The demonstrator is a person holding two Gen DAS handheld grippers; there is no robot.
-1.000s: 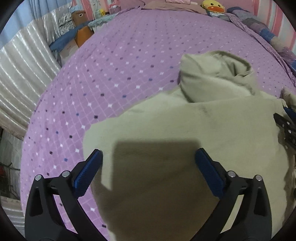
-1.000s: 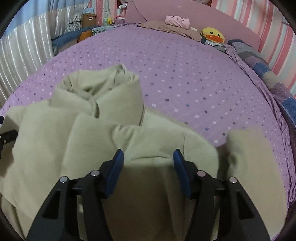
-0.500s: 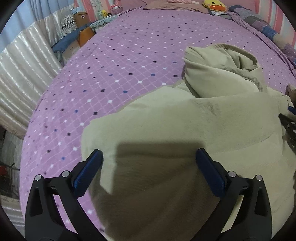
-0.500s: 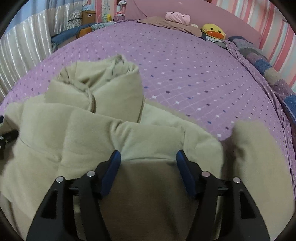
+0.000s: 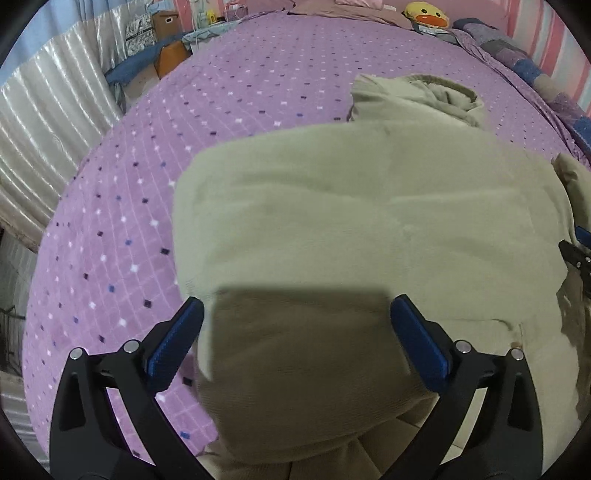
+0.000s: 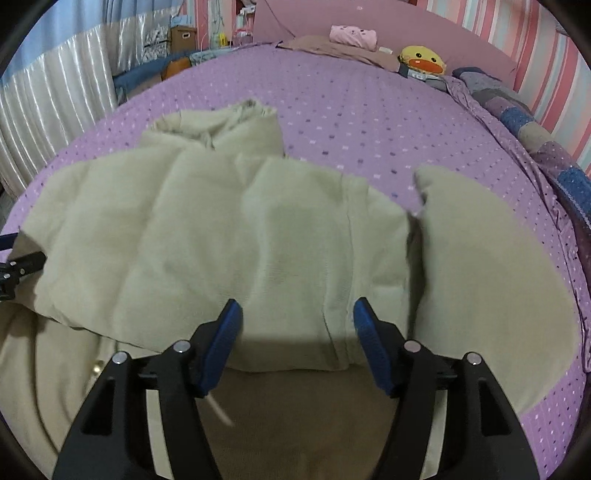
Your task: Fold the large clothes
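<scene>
Lying across a purple bed (image 5: pixel 258 122) with a small diamond print, a big beige garment (image 5: pixel 369 229) is bunched into a thick fold, its rolled collar end (image 6: pixel 221 125) pointing toward the headboard. A separate beige flap (image 6: pixel 487 266) spreads flat on the sheet to the right of the main bulk, with a narrow dark gap between them. Both pairs of tongs hang over the near edge of the garment, pointing steeply down. The left tongs (image 5: pixel 295 332) stand wide apart, blue pads on either side of a shadowed hump of cloth, neither pad pressing it. The right tongs (image 6: pixel 297 339) are parted too and have just been opening; the folded edge lies between the pads but they do not pinch it. Each view catches a black tip of the other tongs at its side rim. At the far end of the bed sit a yellow duck toy (image 6: pixel 421 59) and a pink pillow (image 6: pixel 352 35), and pale curtains (image 5: pixel 44 122) hang on the left.
</scene>
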